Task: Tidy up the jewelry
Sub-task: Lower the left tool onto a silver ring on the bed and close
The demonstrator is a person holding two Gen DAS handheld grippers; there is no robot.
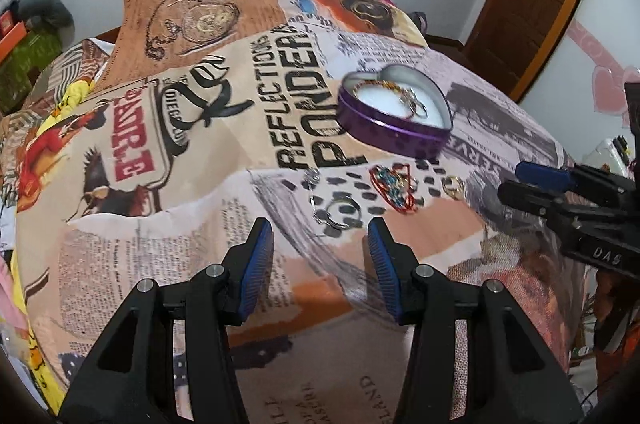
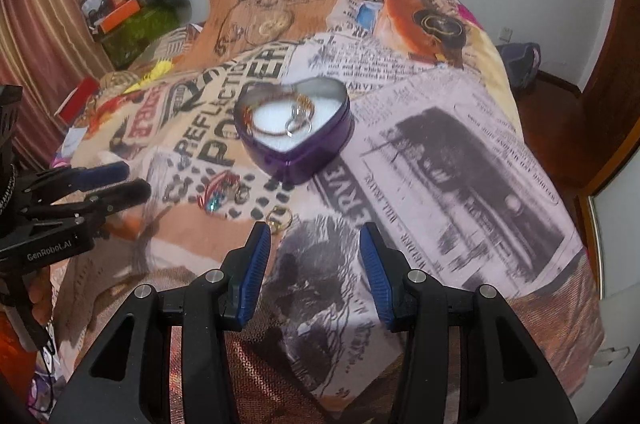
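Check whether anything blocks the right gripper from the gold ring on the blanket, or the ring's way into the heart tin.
Nothing visible does. The gold ring lies on the blanket just ahead of the open right gripper, with bare fabric between them. The heart tin stands open, lidless, beyond the ring, already holding some jewelry.

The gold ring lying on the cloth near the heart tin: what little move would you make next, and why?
Probably ease the right tool forward and down over the gold ring. Its fingers are open and empty, the ring lies just ahead by the left fingertip, and it is still outside the heart tin, which already holds other pieces. The left tool is also open, facing a silver ring.
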